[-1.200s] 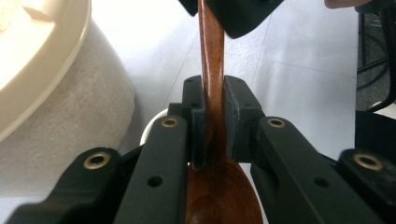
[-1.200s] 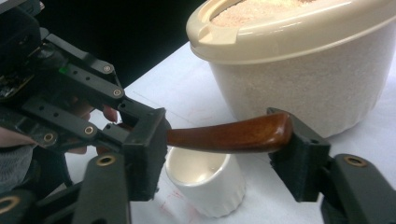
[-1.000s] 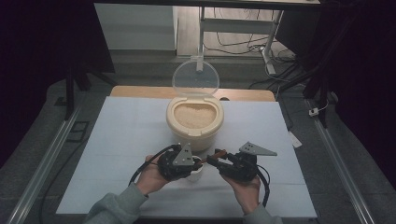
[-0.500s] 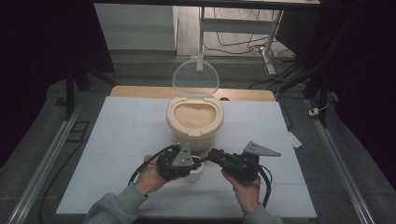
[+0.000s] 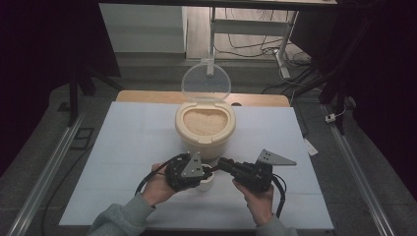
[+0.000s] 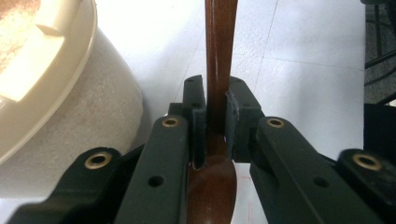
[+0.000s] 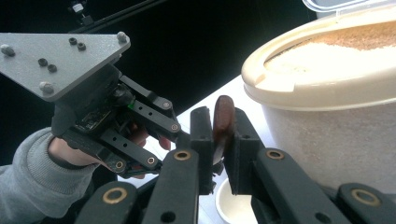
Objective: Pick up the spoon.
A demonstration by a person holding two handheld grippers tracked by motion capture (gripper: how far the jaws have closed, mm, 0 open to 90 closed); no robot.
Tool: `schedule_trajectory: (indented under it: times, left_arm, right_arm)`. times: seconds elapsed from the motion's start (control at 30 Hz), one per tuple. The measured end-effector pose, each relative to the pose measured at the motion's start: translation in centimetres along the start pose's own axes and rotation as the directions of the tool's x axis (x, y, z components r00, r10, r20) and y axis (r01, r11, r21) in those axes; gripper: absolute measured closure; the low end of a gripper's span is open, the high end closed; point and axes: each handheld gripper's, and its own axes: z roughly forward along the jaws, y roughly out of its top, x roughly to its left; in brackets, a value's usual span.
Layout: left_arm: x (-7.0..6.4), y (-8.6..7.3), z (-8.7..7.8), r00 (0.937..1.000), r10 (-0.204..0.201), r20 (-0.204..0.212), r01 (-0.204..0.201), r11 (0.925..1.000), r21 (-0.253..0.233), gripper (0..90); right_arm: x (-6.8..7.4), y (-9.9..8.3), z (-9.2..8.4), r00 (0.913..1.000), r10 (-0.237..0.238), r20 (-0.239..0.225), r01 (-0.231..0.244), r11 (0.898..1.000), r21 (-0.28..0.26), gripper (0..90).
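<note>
High view: both grippers meet near the front of the worktop (image 5: pixel 128 147), just in front of the rice container (image 5: pixel 205 128), whose clear lid (image 5: pixel 206 82) stands open at the back. A small white cup (image 5: pixel 206 181) sits on the worktop between the hands, partly hidden.

Left gripper (image 6: pixel 216 105): jaws closed on the wooden spoon (image 6: pixel 220 56), pinching the handle just above the bowl. Right gripper (image 7: pixel 219 130): jaws closed on the spoon's end, the cup below them. So both hold the same spoon.

Progress, as judged: spoon is picked up and looks to be mid-handover or being re-gripped. No rice is seen on the spoon or in the cup, so scooping and filling seem left to do.

Room: the container wall is just beside the left gripper; rim close above the right. Open worktop lies to either side and toward the person; front edge near the wrists.
</note>
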Motion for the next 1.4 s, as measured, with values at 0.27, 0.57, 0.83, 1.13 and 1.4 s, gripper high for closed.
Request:
schedule_trajectory:
  times: [0.27, 0.57, 0.83, 1.13, 1.4]
  left_arm:
    - [0.6, -0.4, -0.6, 0.9973, -0.073, 0.001, 0.073, 0.9953, -0.063, 63.9]
    - [1.3, -2.2, -2.4, 0.9813, -0.19, -0.032, 0.185, 0.9754, -0.12, 33.8]
    - [1.6, -5.3, -4.1, 0.9619, -0.264, -0.073, 0.251, 0.9565, -0.149, 28.3]
    - [2.4, -11.3, -6.4, 0.9048, -0.404, -0.135, 0.384, 0.9108, -0.151, 24.8]
    - [2.4, -15.3, -7.6, 0.8584, -0.486, -0.163, 0.469, 0.873, -0.132, 23.4]
  right_arm:
    - [0.1, 0.2, -0.4, 0.9998, -0.015, -0.01, 0.014, 0.999, -0.037, 83.5]
    - [-0.4, 0.6, -1.4, 0.9996, -0.029, -0.009, 0.028, 0.996, -0.087, 83.7]
    - [-1.0, 1.0, -2.4, 0.9996, -0.026, 0.005, 0.027, 0.992, -0.127, 83.7]
    - [-1.8, 1.5, -3.7, 0.9985, -0.04, 0.037, 0.046, 0.986, -0.161, 83.7]
    - [-2.3, 2.0, -4.8, 0.9969, -0.049, 0.062, 0.06, 0.981, -0.185, 83.7]
